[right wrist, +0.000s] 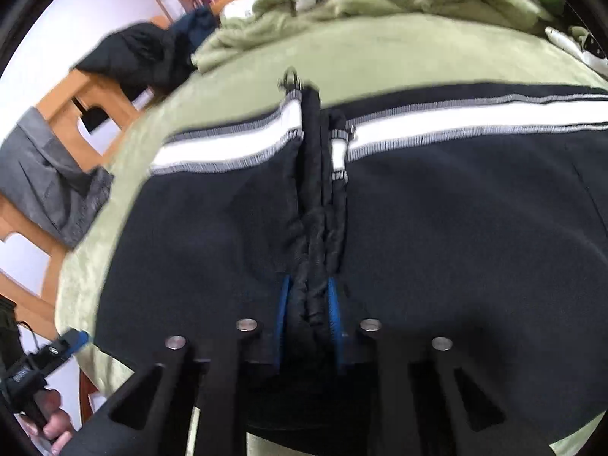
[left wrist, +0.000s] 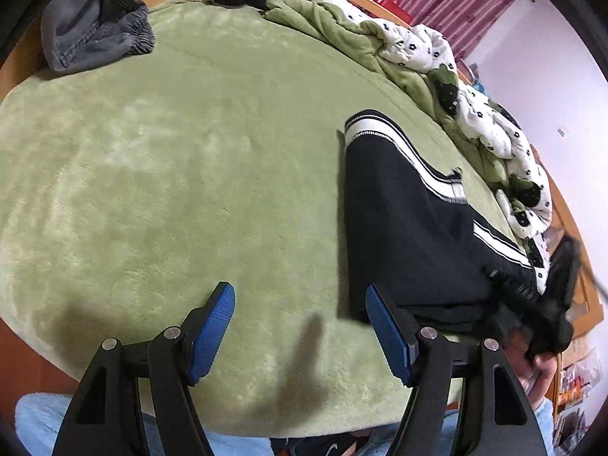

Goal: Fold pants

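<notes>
Black pants (left wrist: 410,228) with white side stripes lying folded on the right of the green blanket (left wrist: 171,174). Right gripper (right wrist: 309,304) clamped narrow on a bunched ridge of the pants. Left gripper (left wrist: 300,326) spread wide over bare blanket, holding nothing.

So the bed (left wrist: 171,159) is wearing a fuzzy light-green blanket across the whole top, with a wooden frame peeking out around the edge. The black pants (left wrist: 410,235) with white side stripes are lying flat over at about 3 o'clock in the left wrist view. A grey denim piece (left wrist: 95,30) is sitting up around 10 o'clock, half draped over the frame. A bunched green-and-white quilt (left wrist: 437,72) is running along the far edge from 12 to 3 o'clock.
</notes>
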Demonstrator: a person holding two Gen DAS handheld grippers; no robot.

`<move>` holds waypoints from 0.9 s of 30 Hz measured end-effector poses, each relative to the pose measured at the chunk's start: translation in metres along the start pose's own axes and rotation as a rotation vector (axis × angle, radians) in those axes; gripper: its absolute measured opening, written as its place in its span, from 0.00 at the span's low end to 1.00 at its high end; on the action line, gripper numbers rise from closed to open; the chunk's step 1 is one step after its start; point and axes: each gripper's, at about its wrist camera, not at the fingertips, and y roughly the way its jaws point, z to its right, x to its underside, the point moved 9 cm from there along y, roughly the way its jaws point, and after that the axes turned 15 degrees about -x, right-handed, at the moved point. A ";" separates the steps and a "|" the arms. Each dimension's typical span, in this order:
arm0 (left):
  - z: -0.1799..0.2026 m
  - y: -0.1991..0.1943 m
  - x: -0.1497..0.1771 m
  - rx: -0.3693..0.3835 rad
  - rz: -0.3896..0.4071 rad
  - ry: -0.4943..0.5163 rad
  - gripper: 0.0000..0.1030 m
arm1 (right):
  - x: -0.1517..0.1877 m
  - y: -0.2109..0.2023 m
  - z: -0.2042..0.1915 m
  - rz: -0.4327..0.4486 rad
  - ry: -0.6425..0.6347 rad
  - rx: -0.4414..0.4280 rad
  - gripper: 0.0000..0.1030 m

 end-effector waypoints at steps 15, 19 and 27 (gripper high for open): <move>0.074 -0.006 -0.002 0.045 0.044 0.154 0.67 | 0.005 -0.076 0.086 0.148 0.056 0.129 0.25; 0.104 0.002 -0.014 0.020 0.082 0.213 0.68 | 0.005 -0.103 0.076 0.217 0.013 0.140 0.26; 0.110 0.046 0.021 -0.071 -0.029 0.283 0.68 | 0.042 -0.109 0.082 0.126 -0.046 0.165 0.32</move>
